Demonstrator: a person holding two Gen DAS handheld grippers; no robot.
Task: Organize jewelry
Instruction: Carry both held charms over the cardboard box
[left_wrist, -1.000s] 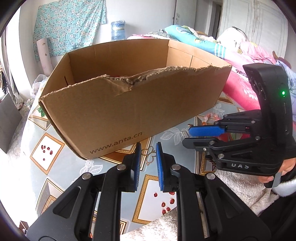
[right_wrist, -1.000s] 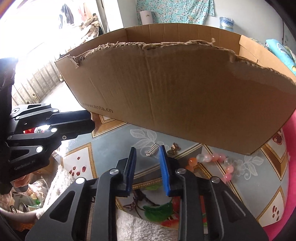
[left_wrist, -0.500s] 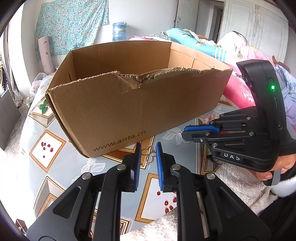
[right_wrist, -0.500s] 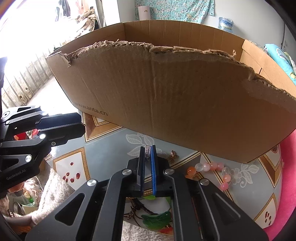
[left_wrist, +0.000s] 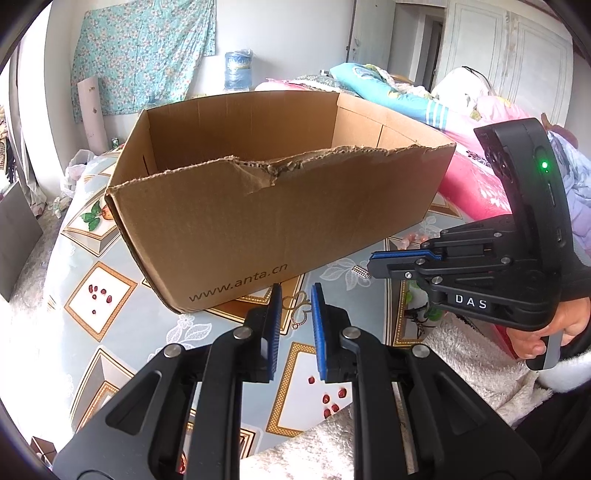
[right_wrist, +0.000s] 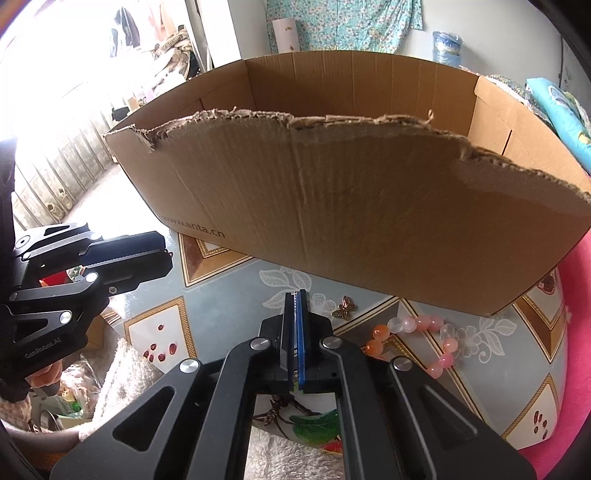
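Right gripper jaws have gone from spread to clenched flat, and the small silver ribbed clip that lay on the cloth between them a second ago now sticks out of the pad tips, seen from the left wrist view. It looks lifted just off the cloth, so I'd read the pick as done and the drop into the cardboard box as next.

Left gripper is unchanged: jaws slightly apart, nothing between them, hanging over the tablecloth near the box's front corner.

Still loose on the cloth by the box's front wall: bronze butterfly charm and a pink/orange bead bracelet toward the table's right edge.

Materials: box is corrugated, open-topped, front rim torn ragged. Clip is thin metal, ridged like a spring. Beads are round and glossy. Cloth is smooth printed vinyl.
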